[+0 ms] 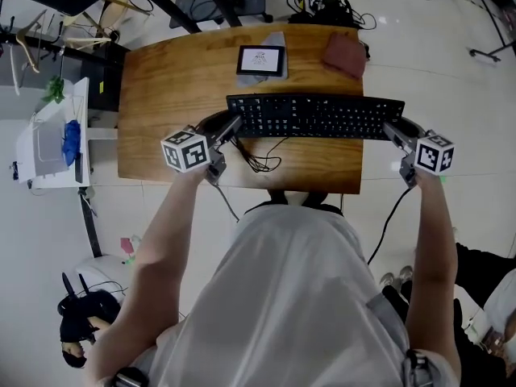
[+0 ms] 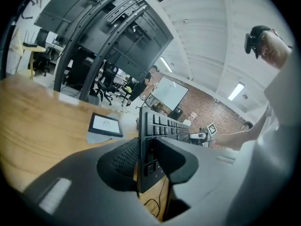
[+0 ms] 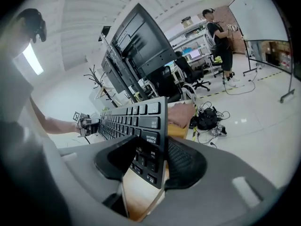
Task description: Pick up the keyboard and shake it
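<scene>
Keyboard (image 1: 314, 117), black and full-sized, hangs across the middle of the wooden bench (image 1: 161, 95), with its long axis running from 9 o'clock to 3 o'clock in the head view. It is held at both short ends and appears lifted clear of the wood. The left tool (image 1: 232, 127) clamps the 9 o'clock end. Its jaws are part-way apart, only as wide as the board is thick, with one pad on the key face and the other on the underside. The right tool (image 1: 393, 130) grips the 3 o'clock end in the same way, jaws pressed onto the slab. Both gripper views show the board edge-on and tipped between the pads, with bench surface visible beneath it. Each hand is therefore equally near, one at either end, and the board lies straight between the two tools. Any shake will probably have to move both ends together along that shared axis, or the board may twist in the pads. Its cable (image 1: 262, 158) droops towards 6 o'clock in a loose tangle and could drag. A small tablet (image 1: 260, 60) lies at 12 o'clock from the keyboard, well apart from it.
</scene>
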A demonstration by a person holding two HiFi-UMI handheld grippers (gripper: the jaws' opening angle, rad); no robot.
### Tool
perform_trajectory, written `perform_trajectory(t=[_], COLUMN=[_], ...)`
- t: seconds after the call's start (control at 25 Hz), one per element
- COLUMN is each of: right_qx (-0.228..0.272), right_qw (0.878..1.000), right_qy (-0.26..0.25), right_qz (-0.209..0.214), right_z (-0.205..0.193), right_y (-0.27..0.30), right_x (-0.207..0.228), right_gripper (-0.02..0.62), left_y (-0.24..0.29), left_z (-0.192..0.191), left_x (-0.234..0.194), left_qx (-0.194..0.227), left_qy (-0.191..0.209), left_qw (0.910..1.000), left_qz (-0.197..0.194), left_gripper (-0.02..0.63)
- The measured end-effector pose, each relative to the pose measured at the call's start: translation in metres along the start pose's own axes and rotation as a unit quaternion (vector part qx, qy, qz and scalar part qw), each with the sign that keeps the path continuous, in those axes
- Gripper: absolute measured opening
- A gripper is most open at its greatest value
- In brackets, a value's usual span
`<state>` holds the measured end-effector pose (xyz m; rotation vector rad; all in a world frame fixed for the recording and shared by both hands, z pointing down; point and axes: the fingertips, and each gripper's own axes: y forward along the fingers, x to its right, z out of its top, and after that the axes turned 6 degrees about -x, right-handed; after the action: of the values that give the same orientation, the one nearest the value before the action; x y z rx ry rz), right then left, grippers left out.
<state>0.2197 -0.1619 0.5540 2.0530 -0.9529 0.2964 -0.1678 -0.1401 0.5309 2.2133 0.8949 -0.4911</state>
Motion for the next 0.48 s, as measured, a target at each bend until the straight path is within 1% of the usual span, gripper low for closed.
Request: perform_trajectory(t=[0.2,0.48], right_qx=[0.047,0.109], right_qw=[0.998,0.988], right_qy=[-0.038,-0.101], right_qz=[-0.013,-0.031], right_z=[0.037,0.092], right_y=[-0.015,-0.037], right_x=[-0.014,-0.035], right_gripper=[0.178,0.181], left_y=[-0.013,-0.033], left_z=[0.041,0.094], left_x=[0.014,0.032], left_qx=[0.044,0.103], left_qy=[0.056,0.124], left_qw=[0.9975,0.9870], left_qz=[0.003,0.004], left_gripper=[0.104,0.106])
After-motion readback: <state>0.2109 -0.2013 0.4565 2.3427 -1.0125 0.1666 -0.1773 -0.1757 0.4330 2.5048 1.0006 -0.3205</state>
